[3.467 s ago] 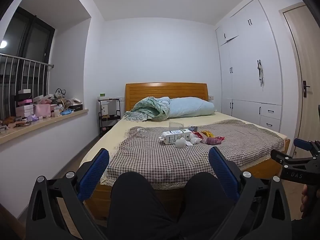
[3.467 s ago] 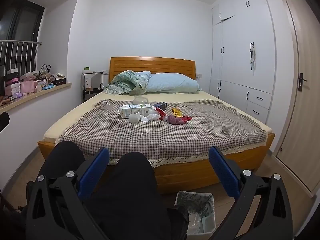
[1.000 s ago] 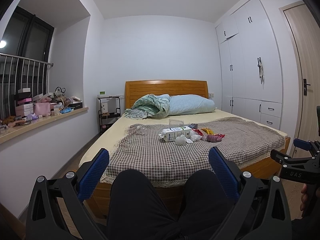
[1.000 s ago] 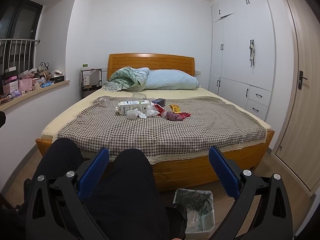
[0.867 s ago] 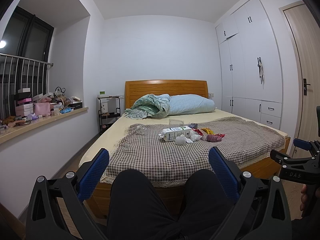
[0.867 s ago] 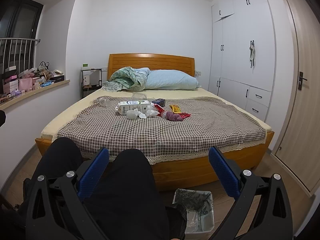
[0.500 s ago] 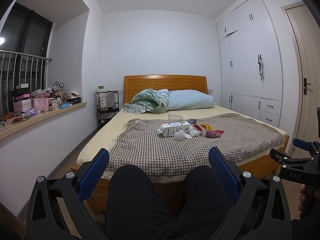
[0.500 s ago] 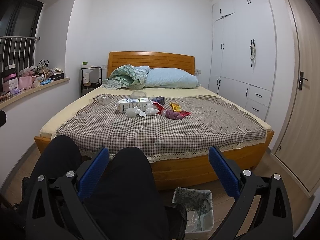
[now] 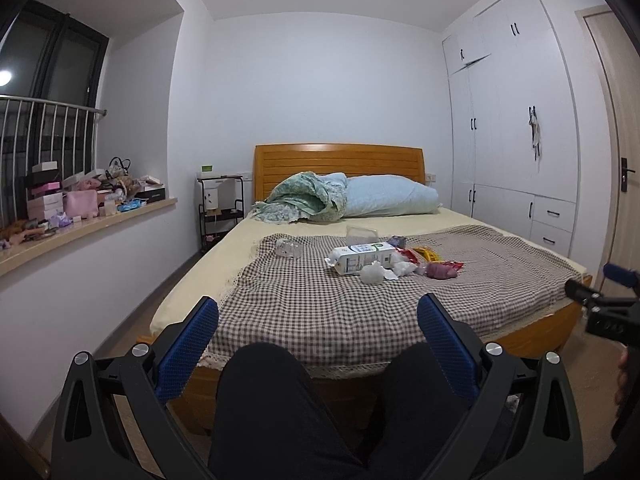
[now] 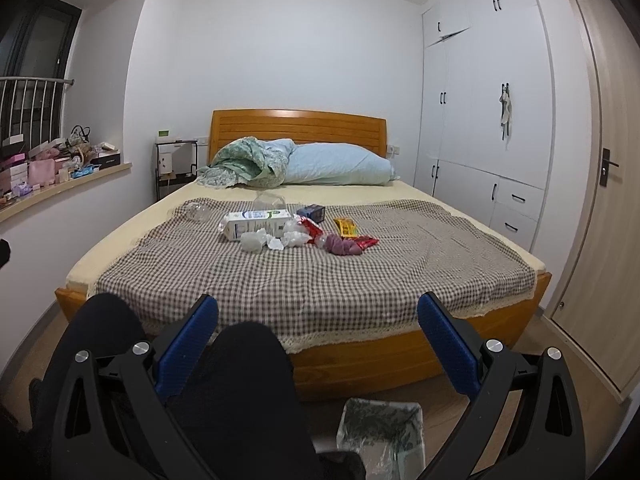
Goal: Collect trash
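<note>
Trash lies in a cluster on the checkered cloth of the bed: a white milk carton, crumpled tissues, red wrappers, a yellow packet, a small blue box, a purple lump and clear plastic containers. The same milk carton shows in the left wrist view. A lined waste bin stands on the floor at the bed's foot. My left gripper and right gripper are both open and empty, held over a person's dark-clothed knees, well short of the bed.
White wardrobes and a door line the right wall. A cluttered window ledge runs along the left, with a small black shelf beside the headboard. A pillow and a bunched green blanket lie at the bed's head.
Both views have drifted slightly nearer the bed and tilted, so the bed sits a little lower in frame. The grippers stay open and the trash has not moved.
</note>
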`<state>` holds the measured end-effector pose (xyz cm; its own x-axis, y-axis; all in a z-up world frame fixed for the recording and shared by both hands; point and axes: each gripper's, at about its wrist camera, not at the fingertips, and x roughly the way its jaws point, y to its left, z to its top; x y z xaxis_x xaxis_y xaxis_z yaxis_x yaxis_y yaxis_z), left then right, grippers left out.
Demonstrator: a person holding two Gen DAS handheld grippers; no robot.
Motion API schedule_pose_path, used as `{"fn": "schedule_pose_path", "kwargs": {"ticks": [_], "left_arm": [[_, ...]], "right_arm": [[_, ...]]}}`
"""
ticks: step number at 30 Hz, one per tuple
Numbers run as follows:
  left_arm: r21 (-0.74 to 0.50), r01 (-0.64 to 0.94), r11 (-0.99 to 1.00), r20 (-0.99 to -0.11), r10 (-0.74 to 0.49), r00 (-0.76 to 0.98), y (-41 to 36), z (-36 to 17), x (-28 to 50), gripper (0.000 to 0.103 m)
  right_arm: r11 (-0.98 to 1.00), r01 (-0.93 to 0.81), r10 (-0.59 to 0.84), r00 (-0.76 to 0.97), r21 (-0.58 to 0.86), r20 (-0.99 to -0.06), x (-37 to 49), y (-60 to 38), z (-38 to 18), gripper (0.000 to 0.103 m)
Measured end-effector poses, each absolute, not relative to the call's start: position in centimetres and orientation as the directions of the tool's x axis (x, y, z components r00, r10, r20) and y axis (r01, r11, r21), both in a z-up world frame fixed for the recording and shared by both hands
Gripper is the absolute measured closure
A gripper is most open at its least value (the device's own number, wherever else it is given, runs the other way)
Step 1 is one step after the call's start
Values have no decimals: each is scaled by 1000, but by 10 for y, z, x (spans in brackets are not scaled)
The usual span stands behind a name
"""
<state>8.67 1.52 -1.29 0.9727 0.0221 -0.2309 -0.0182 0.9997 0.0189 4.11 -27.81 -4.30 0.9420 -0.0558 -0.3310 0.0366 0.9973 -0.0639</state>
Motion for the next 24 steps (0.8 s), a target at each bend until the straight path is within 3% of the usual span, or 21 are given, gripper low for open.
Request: {"fn": "schedule_pose_path", "kwargs": {"ticks": [13,18,24], "left_arm": [[40,-56,998,-239,64,969,48,-27,225,7],[20,-54,998,-295,57,954,52,-42,299,7],[-22,58,998,-384,-63,921,37,-68,393,7]], "right_arm": [[994,-11,-38,901,-110,-432,176,-259,-80,8],[997,5,-41,884,-78,-465,240,-261,-96,7],[997,58,-71,872,-42,-484,288,-277,-103,7]]}}
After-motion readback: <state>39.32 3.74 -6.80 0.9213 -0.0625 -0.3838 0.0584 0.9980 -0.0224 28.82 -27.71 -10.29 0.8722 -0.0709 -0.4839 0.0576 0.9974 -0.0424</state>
